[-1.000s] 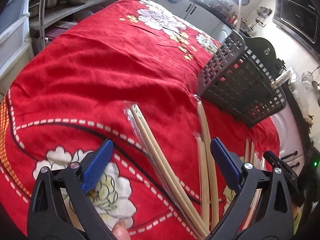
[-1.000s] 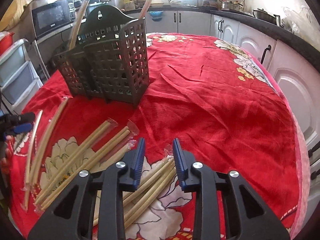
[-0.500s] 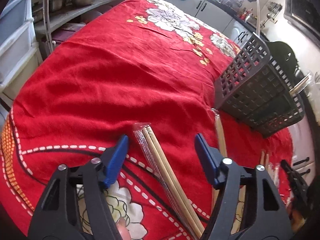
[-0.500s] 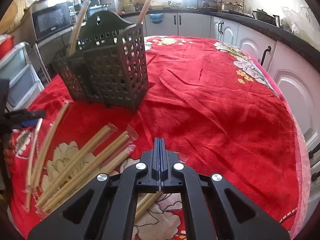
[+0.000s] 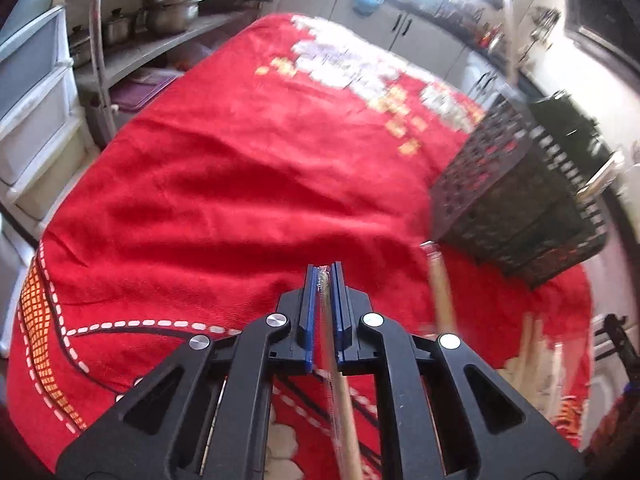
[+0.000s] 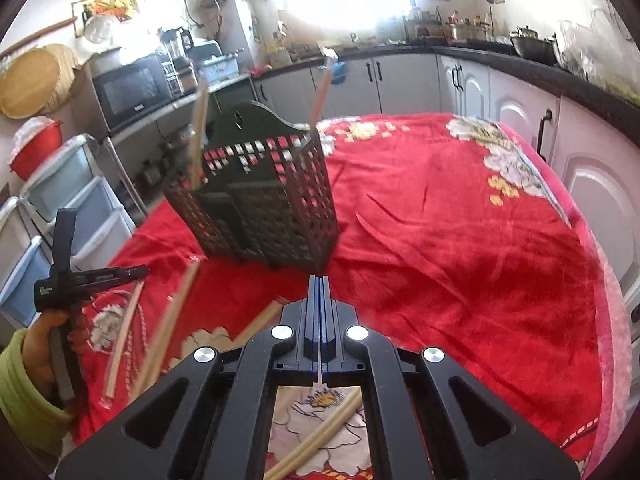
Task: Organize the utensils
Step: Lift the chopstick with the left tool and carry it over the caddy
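My left gripper point(image 5: 324, 280) is shut on a pair of wrapped wooden chopsticks point(image 5: 340, 400) that trails back under it, lifted above the red cloth. My right gripper point(image 6: 319, 284) is shut on the thin plastic wrapper point(image 6: 320, 376) of a chopstick pair point(image 6: 320, 436) hanging below it. The dark lattice utensil basket point(image 6: 260, 204) stands just beyond the right gripper, with two wrapped pairs upright in it; it also shows in the left wrist view point(image 5: 516, 204) at the right. More wrapped chopsticks point(image 6: 168, 324) lie on the cloth at the left.
A red floral tablecloth point(image 6: 460, 248) covers the table. Plastic drawers point(image 6: 60, 208) and a microwave point(image 6: 132, 88) stand at the left, kitchen cabinets point(image 6: 520, 120) at the right. A shelf with pots point(image 5: 168, 12) is beyond the table in the left wrist view.
My left gripper closed on a wrapped chopstick pair and lifted it. My right gripper closed on a wrapper a half second earlier and has risen toward the basket.
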